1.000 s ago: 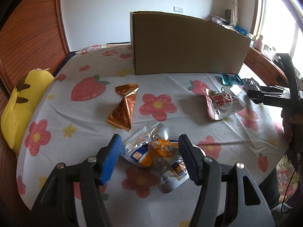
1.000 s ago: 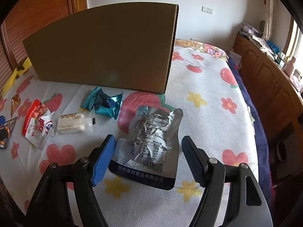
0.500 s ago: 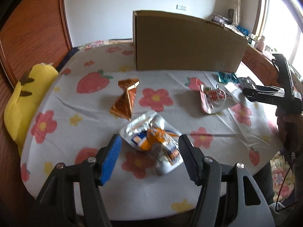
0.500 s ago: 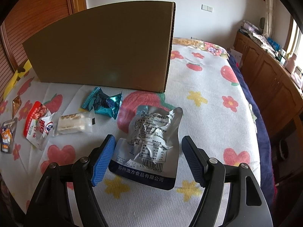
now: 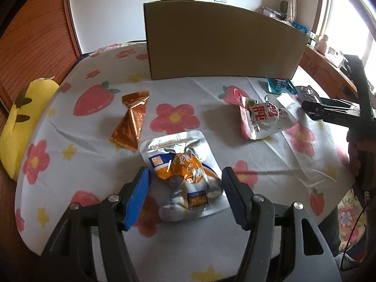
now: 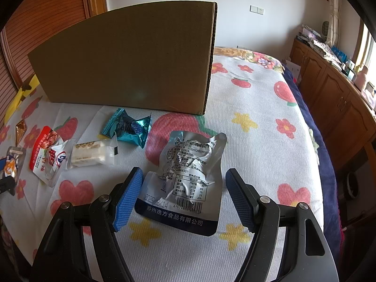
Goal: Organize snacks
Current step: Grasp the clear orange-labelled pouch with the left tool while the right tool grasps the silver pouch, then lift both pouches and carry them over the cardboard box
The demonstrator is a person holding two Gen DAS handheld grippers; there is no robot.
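The left gripper [image 5: 184, 195] has its jaws apart on either side of an orange and white pouch [image 5: 185, 176] that lies near the front edge of the flowered bedspread [image 5: 98, 159]. The right gripper [image 6: 183, 196] is likewise spread wide around a silver pouch [image 6: 188, 176] lying label-up on the bedspread. Between the two, in the right wrist view, lie a red and white packet [image 6: 48, 158], a clear-wrapped white bar [image 6: 92, 154] and a teal candy wrapper [image 6: 128, 128]. A copper foil wrapper [image 5: 131, 122] lies toward the left side. A cardboard box [image 6: 131, 61] stands behind them all
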